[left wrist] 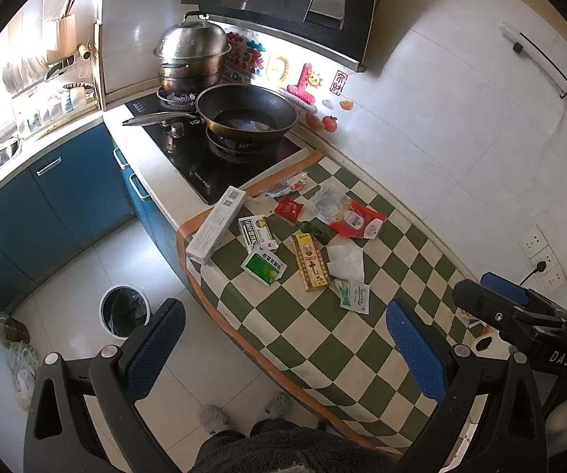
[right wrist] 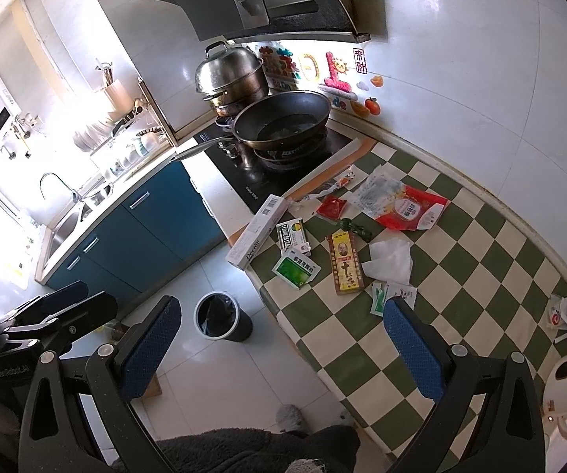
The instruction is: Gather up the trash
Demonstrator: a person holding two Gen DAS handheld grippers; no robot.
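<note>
The left hand-held gripper (left wrist: 283, 351) hangs above the near edge of the table, its blue-padded fingers (left wrist: 415, 349) spread wide with nothing between them. The right hand-held gripper (right wrist: 279, 349) is likewise released and empty, one blue pad (right wrist: 411, 345) over the table, the other over the floor.

Beyond them the green-and-cream checkered tablecloth (left wrist: 323, 339) covers the table and carries the scattered trash. Nearest lies a small white-and-green sachet (left wrist: 355, 295), just beside a crumpled white tissue (left wrist: 346, 262). Touching the tissue's edge is a long yellow-and-red carton with a portrait (left wrist: 310, 262). To its left sit a green-and-white medicine packet (left wrist: 264, 266) and a small white-and-green pill box (left wrist: 257, 233). A long white cardboard box (left wrist: 215, 225) overhangs the table's edge. Farther back lie a dark green wrapper (left wrist: 315, 231), a small red sauce sachet (left wrist: 288, 209), a red-and-clear plastic bag (left wrist: 348, 213) and a torn clear wrapper (left wrist: 283, 187) by the cloth's far border.

On the white tiled floor, well apart from the trash, stands a round bin with a black liner (left wrist: 125, 311), just beside the table's corner. Behind the table a black wok (left wrist: 246, 112) and a steel steamer pot (left wrist: 192, 55) sit on the black stove.
</note>
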